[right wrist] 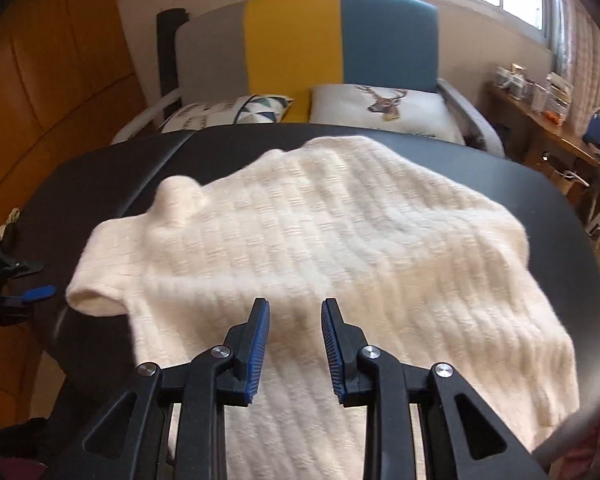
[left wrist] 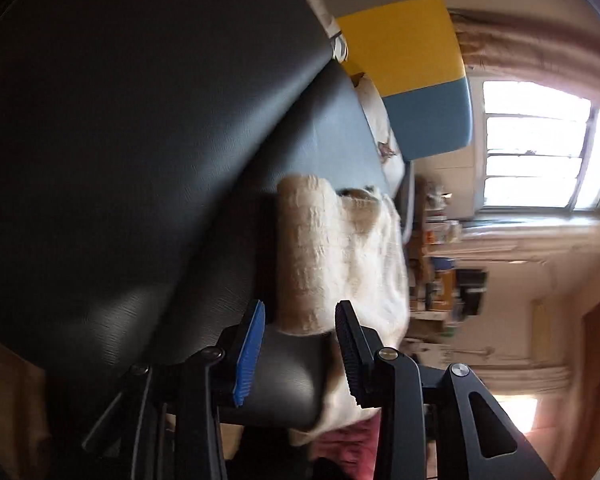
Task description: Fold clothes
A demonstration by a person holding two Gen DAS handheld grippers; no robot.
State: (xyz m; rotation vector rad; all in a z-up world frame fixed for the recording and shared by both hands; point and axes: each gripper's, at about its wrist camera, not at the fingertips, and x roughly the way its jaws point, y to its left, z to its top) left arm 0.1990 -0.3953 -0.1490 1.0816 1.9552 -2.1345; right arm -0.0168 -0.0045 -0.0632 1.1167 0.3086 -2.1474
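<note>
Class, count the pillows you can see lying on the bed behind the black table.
2. The deer pillow lies below the blue headboard panel, on the right. The triangle-patterned pillow lies left of it, below the yellow and grey panels. The table's edge may hide others.

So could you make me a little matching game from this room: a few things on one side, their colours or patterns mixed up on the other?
Things:
1. knitted sweater
2. table
3. right pillow
4. left pillow

Looks:
A. deer head print
B. plain cream white
C. coloured triangles
D. black

Pairs: 1-B, 2-D, 3-A, 4-C. The sweater lies spread on the table; both pillows sit beyond it, against the grey, yellow and blue headboard.
</note>
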